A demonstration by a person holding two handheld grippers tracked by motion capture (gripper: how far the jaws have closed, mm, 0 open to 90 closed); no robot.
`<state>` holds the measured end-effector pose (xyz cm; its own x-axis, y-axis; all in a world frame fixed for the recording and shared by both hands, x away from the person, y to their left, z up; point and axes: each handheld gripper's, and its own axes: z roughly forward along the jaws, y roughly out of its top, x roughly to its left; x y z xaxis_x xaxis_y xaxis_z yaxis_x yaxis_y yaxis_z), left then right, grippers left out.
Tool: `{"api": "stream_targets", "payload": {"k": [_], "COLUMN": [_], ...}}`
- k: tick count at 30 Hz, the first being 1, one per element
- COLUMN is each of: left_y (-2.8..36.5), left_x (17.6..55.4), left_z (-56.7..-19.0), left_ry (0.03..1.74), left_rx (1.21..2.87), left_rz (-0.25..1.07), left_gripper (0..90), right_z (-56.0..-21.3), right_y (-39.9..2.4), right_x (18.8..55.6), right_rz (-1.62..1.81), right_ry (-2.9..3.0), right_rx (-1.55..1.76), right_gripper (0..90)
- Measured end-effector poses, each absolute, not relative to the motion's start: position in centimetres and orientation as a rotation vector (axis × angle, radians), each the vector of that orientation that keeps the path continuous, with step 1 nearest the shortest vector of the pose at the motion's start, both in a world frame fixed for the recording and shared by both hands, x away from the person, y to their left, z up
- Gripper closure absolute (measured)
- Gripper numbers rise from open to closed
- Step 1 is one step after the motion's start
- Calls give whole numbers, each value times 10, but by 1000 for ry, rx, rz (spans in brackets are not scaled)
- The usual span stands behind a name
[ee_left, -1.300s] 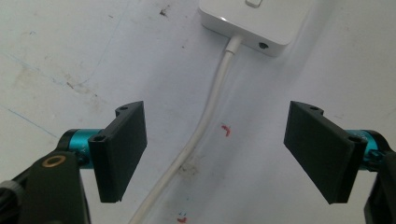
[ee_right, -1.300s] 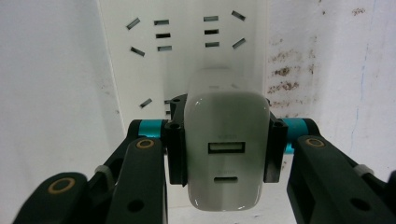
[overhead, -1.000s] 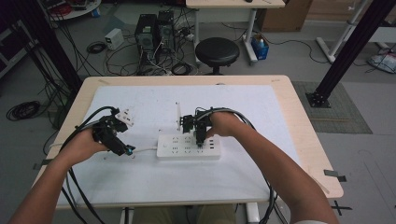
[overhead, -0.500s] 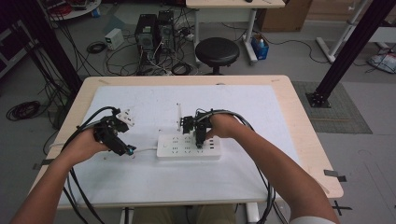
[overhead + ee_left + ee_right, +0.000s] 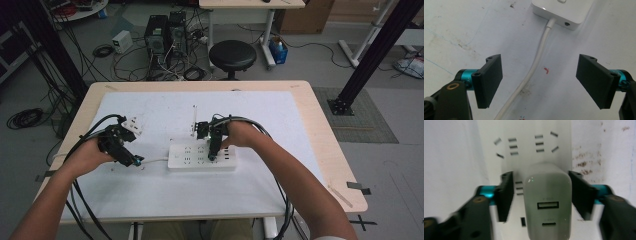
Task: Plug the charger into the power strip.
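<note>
Clearly the work in hand is plugging a charger into a power strip, and by my reading the insertion is done and the release is under way. Largest first: the table (image 5: pixel 320 150) has a pale wooden rim under a white, matte sheet flecked with brown and red marks. On it, near the middle, lies the white power strip (image 5: pixel 202 157), a long smooth plastic slab with rounded corners and rows of slotted sockets; its round white cord (image 5: pixel 536 62) runs off from its left end across the sheet.

The left gripper (image 5: pixel 539 82) hangs just over that cord, its flat black jaws spread wide on either side without touching it.

The right gripper (image 5: pixel 541 195) points down at the strip. Its jaws have just been opening, and they now stand a little apart from the flanks of the grey USB charger (image 5: pixel 547 205), a glossy rounded block with two ports on its upper face, seated upright in a socket.

Next, I judge, the right hand should lift straight up so the jaws clear the charger without tugging it loose.
</note>
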<state>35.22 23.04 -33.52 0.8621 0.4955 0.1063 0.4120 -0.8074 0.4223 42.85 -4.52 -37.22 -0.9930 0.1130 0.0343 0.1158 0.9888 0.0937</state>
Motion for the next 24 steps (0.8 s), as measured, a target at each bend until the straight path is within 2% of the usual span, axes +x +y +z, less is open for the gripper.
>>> {"api": "stream_targets", "payload": {"k": [1, 2, 5, 6, 10, 20, 21, 24], "left_y": [230, 230, 230, 230, 231, 229, 229, 230], "left_x": [352, 352, 352, 352, 352, 352, 352, 352], "left_z": [-335, -335, -335, -336, -337, -337, -337, -336], "left_ry": [673, 681, 667, 661, 669, 665, 670, 663], "left_rx": [2646, 2632, 2637, 2641, 2635, 2630, 2624, 2631], "left_rz": [298, 297, 299, 298, 297, 298, 298, 304], "left_gripper": [213, 213, 213, 213, 213, 213, 213, 213], "right_z": [-372, -368, -361, -359, -347, -335, -329, -326], "right_y": [-45, -47, -52, -54, -62, -82, -85, -87], "right_x": [428, 431, 434, 434, 430, 435, 435, 435], "right_rz": [-149, -196, -260, -282, -369, -311, -331, -335], "right_ry": [-3104, -3079, -3070, -3081, -3094, -3145, -3195, -3210], "right_rx": [-179, -205, -332, -371, -366, -511, -566, -608], "right_gripper": [313, 210, 162, 95, 95, 94, 12, 6]}}
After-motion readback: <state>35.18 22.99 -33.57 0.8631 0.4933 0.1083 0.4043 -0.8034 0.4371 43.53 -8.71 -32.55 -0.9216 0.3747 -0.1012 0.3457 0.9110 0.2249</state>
